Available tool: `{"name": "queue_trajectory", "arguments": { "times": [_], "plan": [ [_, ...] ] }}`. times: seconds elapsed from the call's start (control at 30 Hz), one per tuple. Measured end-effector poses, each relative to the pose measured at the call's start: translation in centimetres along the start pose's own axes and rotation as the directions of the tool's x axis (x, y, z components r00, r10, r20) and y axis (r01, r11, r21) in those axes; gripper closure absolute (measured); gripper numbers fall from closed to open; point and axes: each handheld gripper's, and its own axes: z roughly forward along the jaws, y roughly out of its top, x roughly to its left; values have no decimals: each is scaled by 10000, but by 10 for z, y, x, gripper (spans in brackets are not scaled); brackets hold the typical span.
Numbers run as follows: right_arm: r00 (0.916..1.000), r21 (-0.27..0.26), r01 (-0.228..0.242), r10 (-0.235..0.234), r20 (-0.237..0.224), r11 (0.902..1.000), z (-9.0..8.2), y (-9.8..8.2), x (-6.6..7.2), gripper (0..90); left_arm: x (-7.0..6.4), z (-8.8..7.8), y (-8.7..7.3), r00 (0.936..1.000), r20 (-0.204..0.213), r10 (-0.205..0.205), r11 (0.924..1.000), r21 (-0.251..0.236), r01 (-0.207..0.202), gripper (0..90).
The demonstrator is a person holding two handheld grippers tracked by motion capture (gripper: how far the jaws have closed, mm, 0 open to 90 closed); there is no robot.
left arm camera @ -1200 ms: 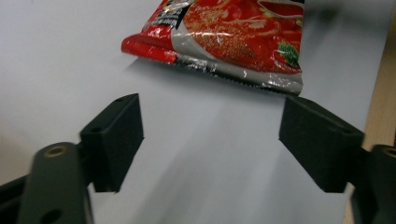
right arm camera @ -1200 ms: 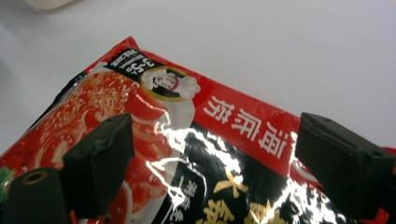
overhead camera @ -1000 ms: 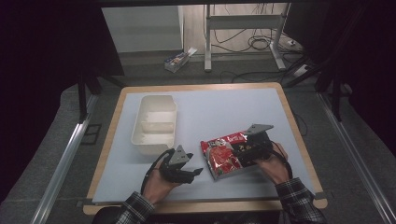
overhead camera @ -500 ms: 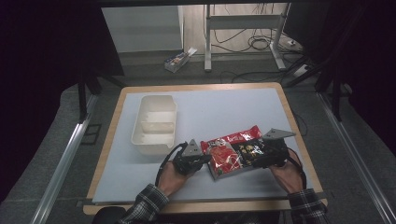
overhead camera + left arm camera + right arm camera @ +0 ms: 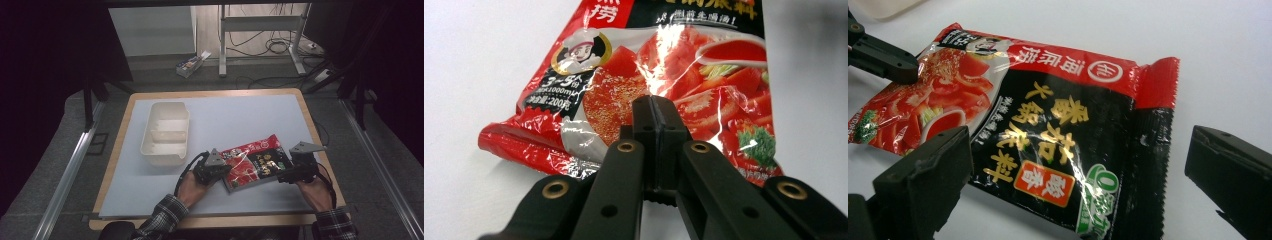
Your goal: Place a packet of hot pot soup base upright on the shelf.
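- High view: the left hand-held gripper (image 5: 216, 167) lies at the left end of the red and black sauce packet (image 5: 255, 162), and the right hand-held gripper (image 5: 295, 170) sits at the packet's right end. The packet lies flat on the white tabletop (image 5: 240, 120), just right of the cream two-compartment container (image 5: 166, 132).
- Left gripper view: the left hand-held gripper (image 5: 658, 117) has its jaws pressed together over the packet's (image 5: 684, 65) red end; I cannot tell if any film is caught between them.
- Right gripper view: the right hand-held gripper (image 5: 1080, 170) has its jaws spread wide, one on each side of the packet's (image 5: 1048, 125) black end, and the left hand-held gripper (image 5: 885, 57) touches the packet's far red end.
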Motion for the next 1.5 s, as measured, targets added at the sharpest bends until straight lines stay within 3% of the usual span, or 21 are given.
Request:
{"name": "queue_trajectory", "arguments": {
  "times": [0.23,0.37,0.47,0.57,0.6,0.77,0.87,1.03,1.07,1.13,1.17,1.2,1.23,1.3,1.37,1.5],
  "plan": [
    [9999,58,17,-18,171,10000,-6,-3,-2,0,0,0,-6,10000,-4,4,10000,-32,-4,900],
    [9993,243,-200,192,315,9995,-11,-7,-7,0,3,-3,-12,10000,38,-63,9999,158,62,900],
    [9986,-56,-535,534,-35,9986,-19,-7,-9,0,4,-5,-14,9999,48,-149,9997,195,148,900],
    [9994,-163,-336,335,-34,9993,-25,-6,-6,0,5,-6,-16,9997,78,-234,9994,255,232,900],
    [9990,-221,-413,409,-189,9989,-26,-7,-5,0,5,-5,-17,9999,-87,-81,9978,664,87,900],
    [9961,-20,-467,464,-755,9989,-19,-6,3,0,6,-4,-21,9998,-82,-162,9964,833,168,900],
    [9975,272,-319,335,-618,9991,-14,-6,5,0,7,-3,-21,9997,-74,-226,9960,869,231,900],
    [9972,321,-520,536,-519,9981,-14,-9,-1,0,5,-5,-19,9997,-216,64,9952,981,-42,900],
    [9971,360,-572,589,-475,9977,-15,-9,-2,0,4,-7,-16,9987,-431,258,9955,920,-217,899],
    [9974,375,-577,592,-414,9976,-14,-11,-4,0,2,-13,-10,9985,-504,197,9992,361,-179,898],
    [9973,407,-599,616,-408,9974,-14,-12,-4,0,3,-19,-2,9989,-473,42,9993,-360,-59,894],
    [9972,427,-608,625,-402,9972,-13,-12,-5,0,3,-19,-2,9989,-473,42,9993,-360,-59,883],
    [9972,458,-631,648,-378,9970,-13,-13,-5,0,4,-16,4,9998,-179,-72,9988,-479,64,873],
    [9973,536,-632,651,-347,9966,-12,-14,-6,0,4,-13,5,9998,-178,-1,9992,-390,-6,871],
    [9978,562,-582,598,-289,9967,-11,-14,-5,0,3,0,1,10000,29,-49,10000,-3,49,874],
    [9983,564,-536,547,-178,9970,-11,-15,-5,0,3,2,-2,9997,140,-223,9997,-52,224,899]
  ]
}}
